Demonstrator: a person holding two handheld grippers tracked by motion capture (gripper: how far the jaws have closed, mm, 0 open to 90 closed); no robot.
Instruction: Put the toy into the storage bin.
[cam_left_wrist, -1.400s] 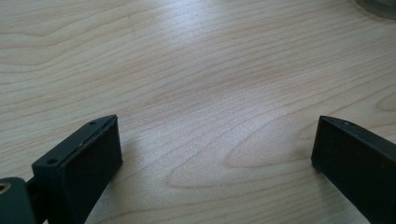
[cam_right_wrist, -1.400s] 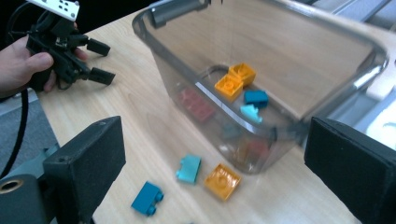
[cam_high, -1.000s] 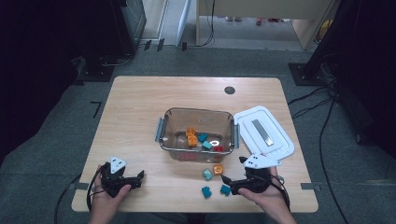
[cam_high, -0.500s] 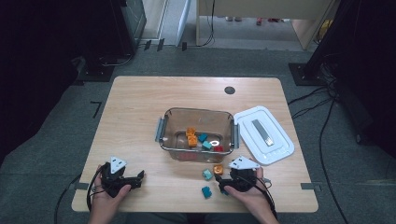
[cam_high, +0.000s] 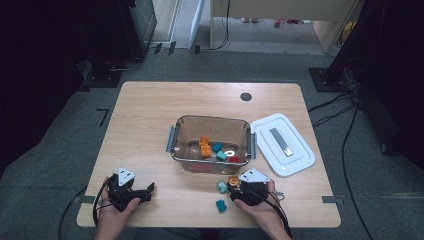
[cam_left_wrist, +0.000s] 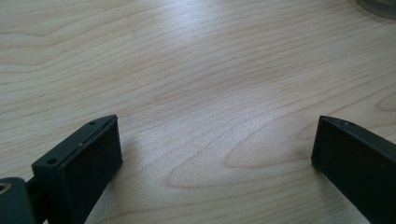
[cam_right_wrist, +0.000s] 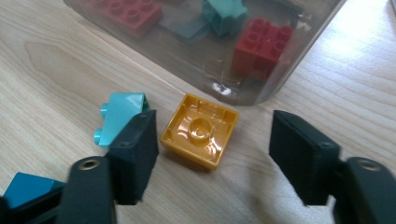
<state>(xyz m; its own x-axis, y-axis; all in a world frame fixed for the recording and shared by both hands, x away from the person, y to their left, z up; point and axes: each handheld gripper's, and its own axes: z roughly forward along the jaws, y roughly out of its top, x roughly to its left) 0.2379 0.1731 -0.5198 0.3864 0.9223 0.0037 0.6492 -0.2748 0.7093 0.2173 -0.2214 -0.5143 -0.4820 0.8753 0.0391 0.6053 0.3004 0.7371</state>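
The orange brick (cam_right_wrist: 200, 135) lies upside down on the worktop (cam_high: 150, 120), just in front of the clear container (cam_high: 212, 145), squarely between the right hand-held gripper (cam_right_wrist: 212, 154) jaws, which have just been closing, half-spread, not yet pinching. The left hand-held gripper (cam_high: 131, 191) rests well apart from the container, spread wide, empty.

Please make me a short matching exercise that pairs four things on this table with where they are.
Things:
1. yellow brick
2. red brick
3. white lid
4. left hand-held gripper

Places:
A. inside the clear box
B. over bare wood, open
C. between the right hand-held gripper jaws
D. right of the box

Pairs: 1-C, 2-A, 3-D, 4-B
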